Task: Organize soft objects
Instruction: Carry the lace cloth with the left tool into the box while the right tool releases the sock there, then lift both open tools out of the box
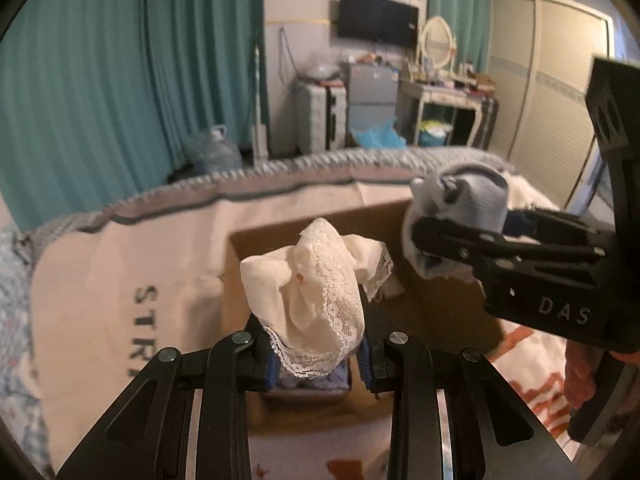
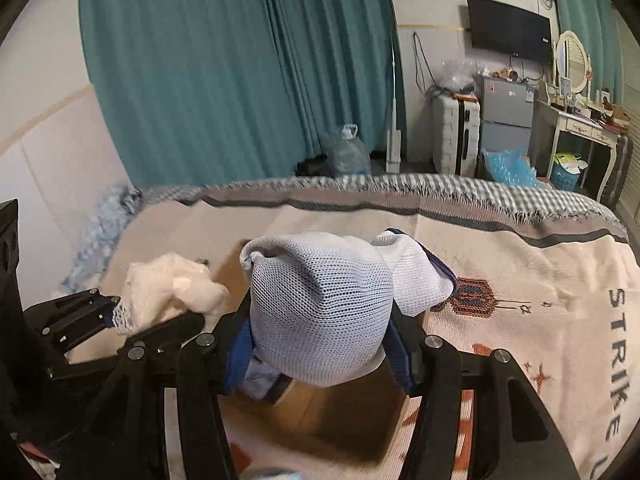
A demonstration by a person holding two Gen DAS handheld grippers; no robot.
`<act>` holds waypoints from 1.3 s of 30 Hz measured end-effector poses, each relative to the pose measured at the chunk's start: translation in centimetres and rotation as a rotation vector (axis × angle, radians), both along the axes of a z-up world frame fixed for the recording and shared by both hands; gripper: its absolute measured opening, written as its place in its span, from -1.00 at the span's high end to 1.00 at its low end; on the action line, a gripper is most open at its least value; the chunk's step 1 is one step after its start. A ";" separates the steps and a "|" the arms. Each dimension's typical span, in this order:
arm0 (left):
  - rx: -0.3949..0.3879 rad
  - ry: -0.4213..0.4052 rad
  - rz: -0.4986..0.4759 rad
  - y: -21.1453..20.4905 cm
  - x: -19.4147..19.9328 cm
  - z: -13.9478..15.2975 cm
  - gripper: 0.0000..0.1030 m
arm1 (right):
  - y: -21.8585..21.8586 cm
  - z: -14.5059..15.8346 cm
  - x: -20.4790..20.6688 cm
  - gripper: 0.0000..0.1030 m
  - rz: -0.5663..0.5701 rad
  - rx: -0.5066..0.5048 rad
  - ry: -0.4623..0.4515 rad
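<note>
Above the cardboard box [image 1: 448, 304] on the bed, my left tool [image 1: 318, 354] clenched a cream lace cloth [image 1: 316, 300]; beside it, over the box too, my right tool [image 2: 320, 354] gripped a pale-blue mesh sock [image 2: 320, 304].

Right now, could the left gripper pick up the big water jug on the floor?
Probably not. The left gripper is already shut on the lacy cream cloth, and the water jug sits beyond the bed, by the curtain.
</note>
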State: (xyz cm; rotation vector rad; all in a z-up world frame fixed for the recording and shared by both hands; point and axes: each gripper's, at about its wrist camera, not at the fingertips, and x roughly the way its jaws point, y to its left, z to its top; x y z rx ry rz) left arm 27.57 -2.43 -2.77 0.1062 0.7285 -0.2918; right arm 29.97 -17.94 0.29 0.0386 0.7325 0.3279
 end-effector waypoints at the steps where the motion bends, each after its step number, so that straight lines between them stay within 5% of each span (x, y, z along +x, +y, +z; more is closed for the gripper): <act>1: 0.014 0.005 -0.015 -0.4 0.5 -0.8 0.44 | -0.1 -0.9 0.8 -0.09 0.000 0.001 0.013; 9: 0.055 0.014 -0.019 -1.6 2.4 -3.8 0.36 | -1.2 -4.6 3.3 -0.27 -0.002 0.033 0.041; 13: 0.100 -0.006 0.019 -1.6 2.5 -4.2 -0.42 | -1.2 -3.9 2.8 -0.42 -0.004 0.036 0.030; 17: 0.088 -0.030 0.040 -0.9 1.3 -2.6 -0.48 | -1.5 -2.1 1.6 -0.55 -0.027 0.033 0.008; 28: 0.071 -0.190 0.104 1.9 -6.8 9.1 -0.49 | -2.5 8.9 -6.0 -0.69 -0.073 0.019 -0.116; 31: 0.058 -0.257 0.132 2.9 -10.0 12.2 -0.74 | -2.0 12.5 -10.1 -0.71 -0.064 -0.001 -0.170; 39: 0.030 -0.331 0.160 4.7 -17.7 16.7 -0.74 | -1.1 17.3 -19.1 -0.87 -0.036 -0.079 -0.235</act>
